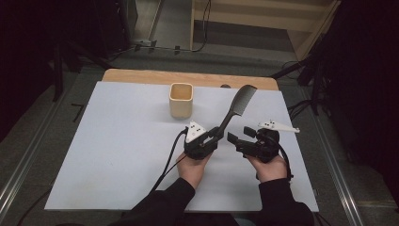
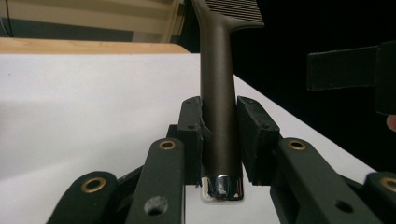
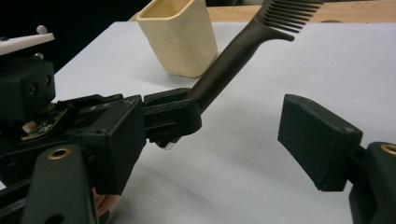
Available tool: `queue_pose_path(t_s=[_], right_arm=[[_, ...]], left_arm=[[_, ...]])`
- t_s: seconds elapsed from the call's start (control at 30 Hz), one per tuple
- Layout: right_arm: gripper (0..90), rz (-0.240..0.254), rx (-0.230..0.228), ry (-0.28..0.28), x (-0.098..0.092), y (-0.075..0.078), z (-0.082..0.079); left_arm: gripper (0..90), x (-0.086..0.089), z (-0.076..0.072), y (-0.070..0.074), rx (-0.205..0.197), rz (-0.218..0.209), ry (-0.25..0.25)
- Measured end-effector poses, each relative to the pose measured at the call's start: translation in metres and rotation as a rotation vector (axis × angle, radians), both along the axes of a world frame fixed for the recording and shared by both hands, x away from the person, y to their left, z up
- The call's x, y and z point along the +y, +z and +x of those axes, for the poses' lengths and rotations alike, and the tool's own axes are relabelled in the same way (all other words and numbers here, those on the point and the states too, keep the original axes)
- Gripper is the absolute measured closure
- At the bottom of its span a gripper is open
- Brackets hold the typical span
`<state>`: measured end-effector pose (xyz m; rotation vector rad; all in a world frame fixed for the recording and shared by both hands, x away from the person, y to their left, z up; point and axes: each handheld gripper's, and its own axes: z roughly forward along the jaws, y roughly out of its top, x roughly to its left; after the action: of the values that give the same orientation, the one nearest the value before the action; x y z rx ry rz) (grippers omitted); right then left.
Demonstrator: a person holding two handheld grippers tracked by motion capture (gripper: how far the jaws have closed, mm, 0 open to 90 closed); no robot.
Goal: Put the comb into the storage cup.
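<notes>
Left gripper [image 1: 217, 133] clamps the comb [image 1: 236, 107] by its handle, teeth raised toward the cup [image 1: 181, 100], likely for dropping in; right gripper [image 1: 239, 135] waits alongside, jaws wide, empty.

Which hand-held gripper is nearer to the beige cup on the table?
Left. The left hand-held gripper, shut on the comb, sits just in front of the beige cup, slightly to its right. The right hand-held gripper, open, is farther to the right.
</notes>
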<state>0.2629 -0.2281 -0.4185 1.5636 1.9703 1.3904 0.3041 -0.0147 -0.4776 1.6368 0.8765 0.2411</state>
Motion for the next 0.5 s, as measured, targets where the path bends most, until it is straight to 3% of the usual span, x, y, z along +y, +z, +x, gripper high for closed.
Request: queue_pose_path(t_s=[0.1,0.23,0.33,0.5], right_arm=[[21.9,0.02,0.023,-0.004,0.0,0.0,0.004],[22.7,0.044,0.03,-0.027,0.0,0.001,0.009],[23.0,0.049,0.029,-0.049,0.0,0.001,0.014],[23.6,0.045,0.033,-0.08,0.004,0.002,0.021]], left_arm=[[72.9,0.0,0.002,-0.001,0.02,-0.021,-0.007],[72.8,-0.003,0.0,-0.001,0.006,-0.023,0.005],[72.8,-0.002,-0.002,0.001,-0.027,-0.013,0.02],[72.8,0.0,0.0,0.0,-0.028,-0.03,0.014]])
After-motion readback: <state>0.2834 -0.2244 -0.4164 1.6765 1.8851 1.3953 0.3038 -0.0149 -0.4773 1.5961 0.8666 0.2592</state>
